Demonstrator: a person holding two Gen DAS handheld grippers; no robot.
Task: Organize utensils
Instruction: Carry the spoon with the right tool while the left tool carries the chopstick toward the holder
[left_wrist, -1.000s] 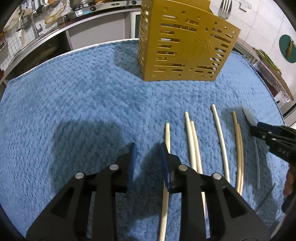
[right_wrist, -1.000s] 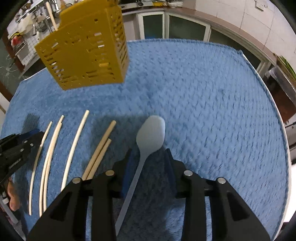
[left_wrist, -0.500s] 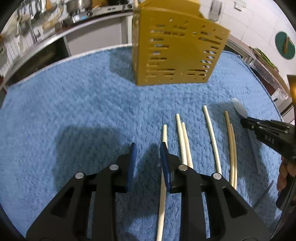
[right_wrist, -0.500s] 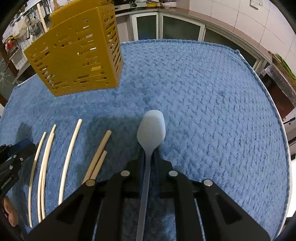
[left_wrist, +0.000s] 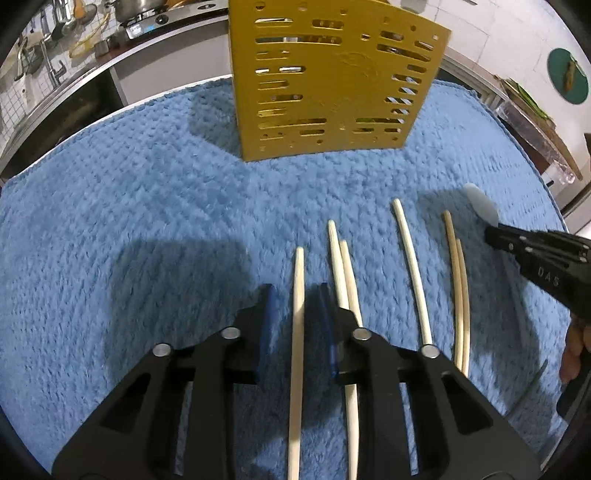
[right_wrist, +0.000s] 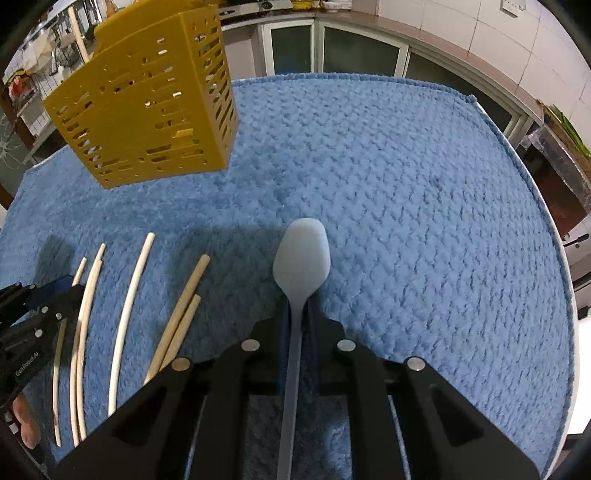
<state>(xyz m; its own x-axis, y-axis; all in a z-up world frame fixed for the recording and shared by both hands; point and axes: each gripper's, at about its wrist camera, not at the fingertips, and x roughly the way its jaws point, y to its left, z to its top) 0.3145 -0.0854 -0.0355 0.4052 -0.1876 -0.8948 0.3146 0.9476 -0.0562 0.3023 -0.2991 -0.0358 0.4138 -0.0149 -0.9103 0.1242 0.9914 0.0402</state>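
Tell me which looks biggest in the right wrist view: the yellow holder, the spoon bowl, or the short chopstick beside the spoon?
1. yellow holder, biggest by far.
2. spoon bowl.
3. short chopstick, thinnest, though about as long as the spoon bowl looks.

The spoon bowl sits nearer the camera, so the order of the last two is unsure.

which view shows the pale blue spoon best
The right wrist view: the pale blue plastic spoon lies centred, bowl and handle in full sight, with the right gripper shut on its neck. The left wrist view shows only the bowl's tip at the far right, beyond the black jaws.
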